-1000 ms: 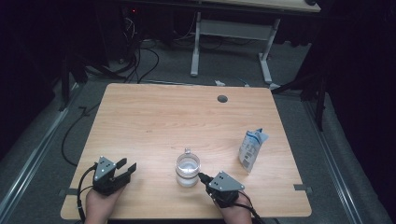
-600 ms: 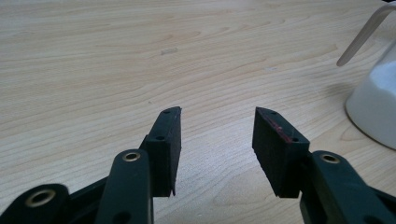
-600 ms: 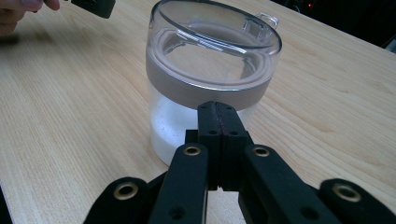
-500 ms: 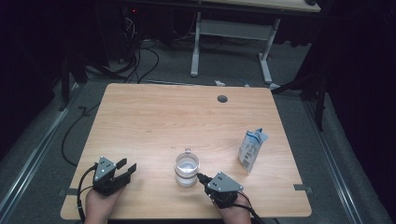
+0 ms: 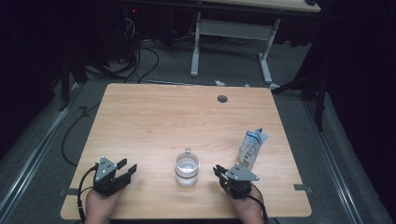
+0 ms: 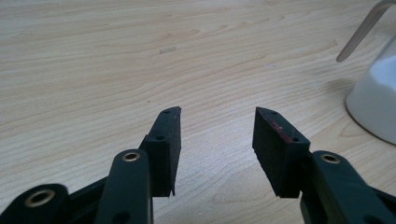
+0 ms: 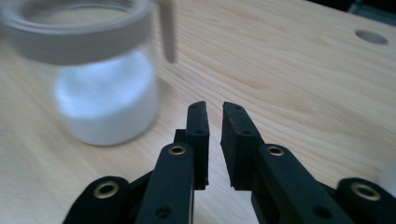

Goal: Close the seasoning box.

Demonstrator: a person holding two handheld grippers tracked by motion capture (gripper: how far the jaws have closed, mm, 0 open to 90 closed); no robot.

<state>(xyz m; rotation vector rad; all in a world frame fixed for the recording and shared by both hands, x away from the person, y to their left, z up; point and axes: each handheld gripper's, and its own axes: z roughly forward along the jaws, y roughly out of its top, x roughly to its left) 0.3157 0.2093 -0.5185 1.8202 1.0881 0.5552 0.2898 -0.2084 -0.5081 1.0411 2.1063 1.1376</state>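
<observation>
Between the two grippers, a glass jar (image 5: 187, 170); left jaws wide apart, right jaws nearly closed, both empty.

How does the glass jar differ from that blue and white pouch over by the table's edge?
The jar is clear, squat and round, partly filled with white powder; the pouch is printed blue and white, taller and crumpled. The jar sits between the two grippers, the pouch further right beyond the right gripper. Both stand upright on the wooden table.

No legible text, brand, number or sign is found. The pouch (image 5: 252, 145) at the right of the high view carries blue print, too small and blurred to read. The glass jar (image 5: 187, 169) at lower centre bears no readable label.
</observation>
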